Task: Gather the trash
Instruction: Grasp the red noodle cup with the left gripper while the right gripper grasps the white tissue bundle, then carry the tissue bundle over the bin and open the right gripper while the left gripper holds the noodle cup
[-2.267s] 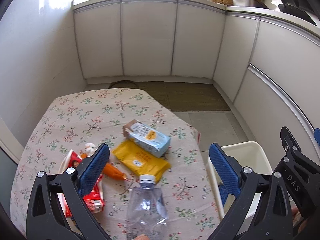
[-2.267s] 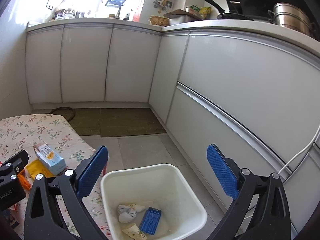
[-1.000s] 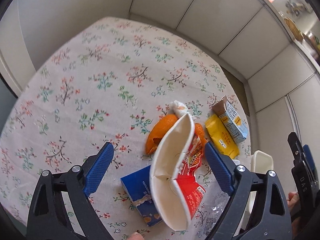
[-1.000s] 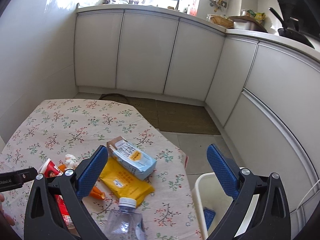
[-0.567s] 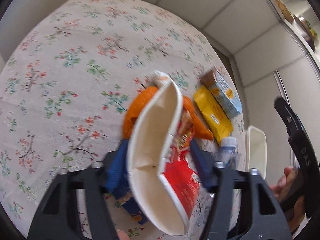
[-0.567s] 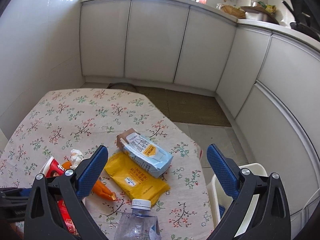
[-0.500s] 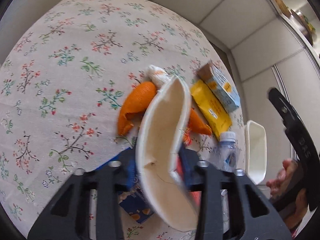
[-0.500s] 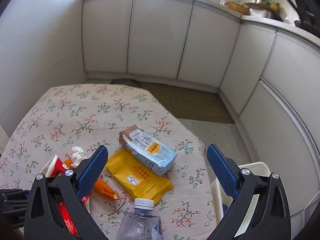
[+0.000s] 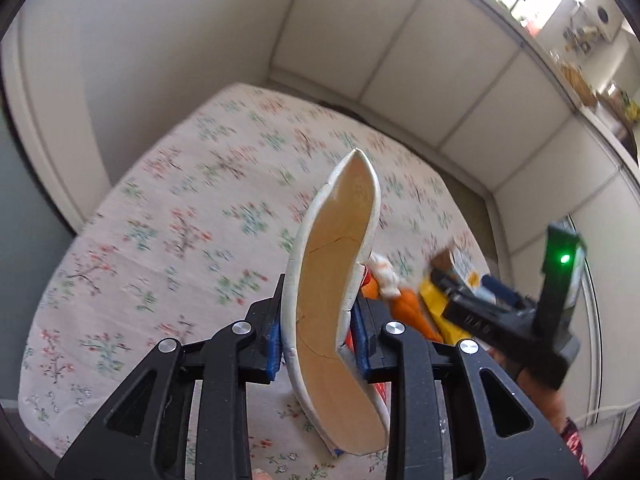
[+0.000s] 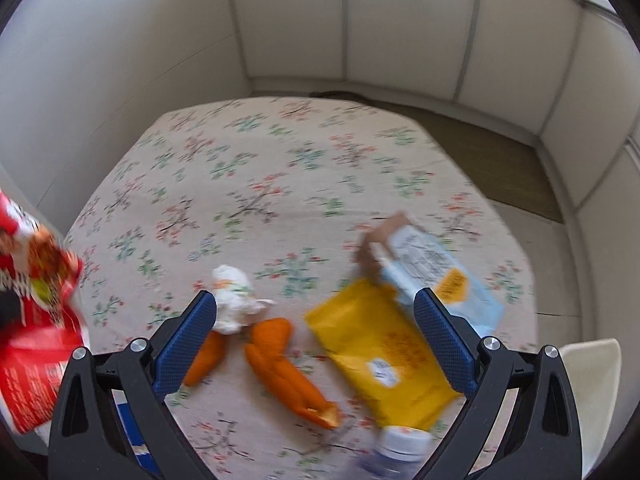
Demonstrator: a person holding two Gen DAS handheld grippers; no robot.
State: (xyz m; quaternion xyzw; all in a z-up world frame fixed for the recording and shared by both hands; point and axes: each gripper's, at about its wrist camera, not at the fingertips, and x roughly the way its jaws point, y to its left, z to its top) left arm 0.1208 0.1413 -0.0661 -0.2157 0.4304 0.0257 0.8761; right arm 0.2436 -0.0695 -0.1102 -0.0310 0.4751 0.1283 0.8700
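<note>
Since the earlier frame, the left claw (image 9: 318, 332) has just closed its jaws on the flattened cup (image 9: 336, 304) and lifted it off the table (image 9: 160, 216). In the right wrist view, the cup appears far left, raised. Tissue (image 10: 234, 300), orange peel (image 10: 288, 364), yellow packet (image 10: 380, 352) and carton (image 10: 436, 268) lie on the table. The right claw (image 10: 316, 344) is released, above peel and packet.

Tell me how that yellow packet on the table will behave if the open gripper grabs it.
The yellow packet lies flat and thin, so it probably flops and weighs little. Its smooth skin may slip between the right gripper's open pads. One corner lies under the blue carton, which might shift when the packet is lifted.
</note>
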